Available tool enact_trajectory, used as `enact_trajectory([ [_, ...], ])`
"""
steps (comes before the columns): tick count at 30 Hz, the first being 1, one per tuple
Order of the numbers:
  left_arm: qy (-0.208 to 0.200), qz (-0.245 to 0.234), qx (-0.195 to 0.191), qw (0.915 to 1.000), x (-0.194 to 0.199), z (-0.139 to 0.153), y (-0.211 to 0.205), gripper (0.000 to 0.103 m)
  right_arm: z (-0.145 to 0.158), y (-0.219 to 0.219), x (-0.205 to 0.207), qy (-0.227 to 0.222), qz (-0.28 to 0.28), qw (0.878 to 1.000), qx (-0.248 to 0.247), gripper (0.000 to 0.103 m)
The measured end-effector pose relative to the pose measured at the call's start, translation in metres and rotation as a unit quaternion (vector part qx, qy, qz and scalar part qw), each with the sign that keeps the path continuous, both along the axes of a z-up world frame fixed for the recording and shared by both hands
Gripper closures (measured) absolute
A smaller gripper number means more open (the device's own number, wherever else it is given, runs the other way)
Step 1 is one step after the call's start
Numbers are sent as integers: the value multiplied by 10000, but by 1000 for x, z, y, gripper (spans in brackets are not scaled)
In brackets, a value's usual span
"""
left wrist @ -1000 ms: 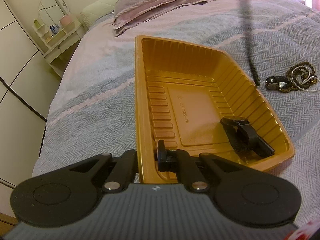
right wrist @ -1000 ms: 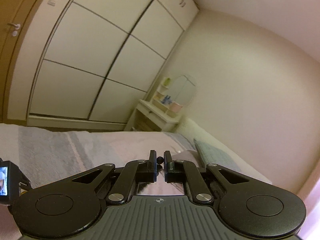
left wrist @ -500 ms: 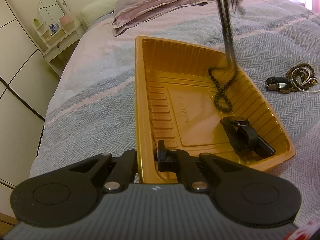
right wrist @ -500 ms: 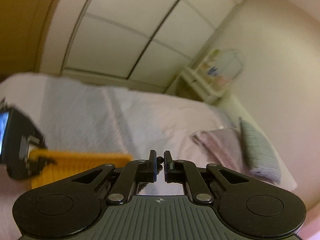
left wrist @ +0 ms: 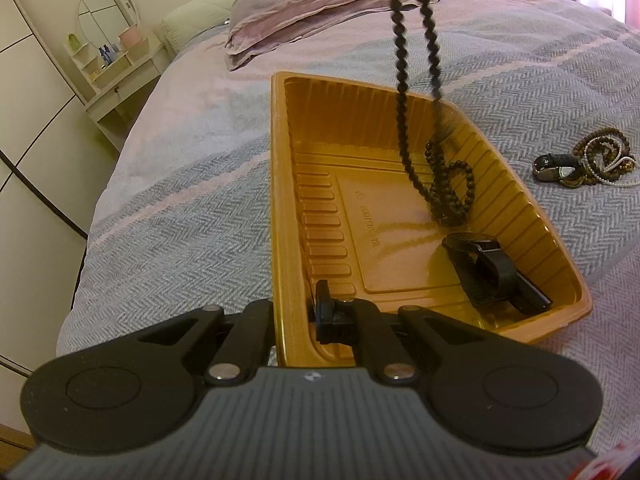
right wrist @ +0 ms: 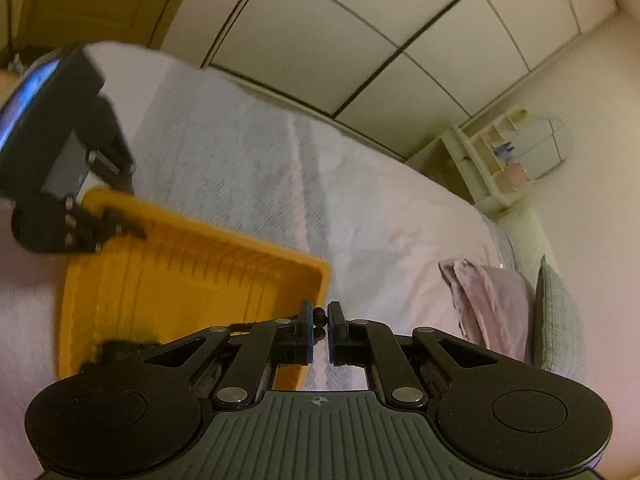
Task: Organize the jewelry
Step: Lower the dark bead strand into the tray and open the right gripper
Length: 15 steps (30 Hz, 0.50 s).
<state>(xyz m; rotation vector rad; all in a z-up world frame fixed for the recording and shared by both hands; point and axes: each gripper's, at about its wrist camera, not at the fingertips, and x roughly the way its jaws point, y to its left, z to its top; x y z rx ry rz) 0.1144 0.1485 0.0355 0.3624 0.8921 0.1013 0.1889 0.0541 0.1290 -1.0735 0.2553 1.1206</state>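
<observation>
An orange plastic tray (left wrist: pixel 288 184) lies on the bed. My left gripper (left wrist: pixel 296 312) is shut on the tray's near rim. A dark beaded necklace (left wrist: pixel 404 120) hangs from above into the tray, its lower end coiled on the tray floor. A black watch (left wrist: pixel 488 272) lies in the tray's near right corner. My right gripper (right wrist: pixel 319 322) is above the tray (right wrist: pixel 192 264), shut on the necklace beads (right wrist: pixel 319 314). The left gripper also shows in the right wrist view (right wrist: pixel 76 216) on the tray rim.
A pile of bracelets and a watch (left wrist: pixel 584 160) lies on the blanket right of the tray. Folded pink bedding and a pillow (left wrist: pixel 320 4) are at the head of the bed. A white vanity (left wrist: pixel 116 64) and a wardrobe stand to the left.
The right gripper has tilted down and moved over the tray. The necklace has dropped lower, and more of it now coils on the tray floor. The left gripper has not moved.
</observation>
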Motion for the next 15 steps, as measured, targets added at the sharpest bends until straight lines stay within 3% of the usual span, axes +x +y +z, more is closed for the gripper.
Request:
enact_trajectory([
  [15, 3, 3, -6, 10000, 0, -1, 1, 99, -8, 3, -2, 101, 27, 9999, -56, 96],
])
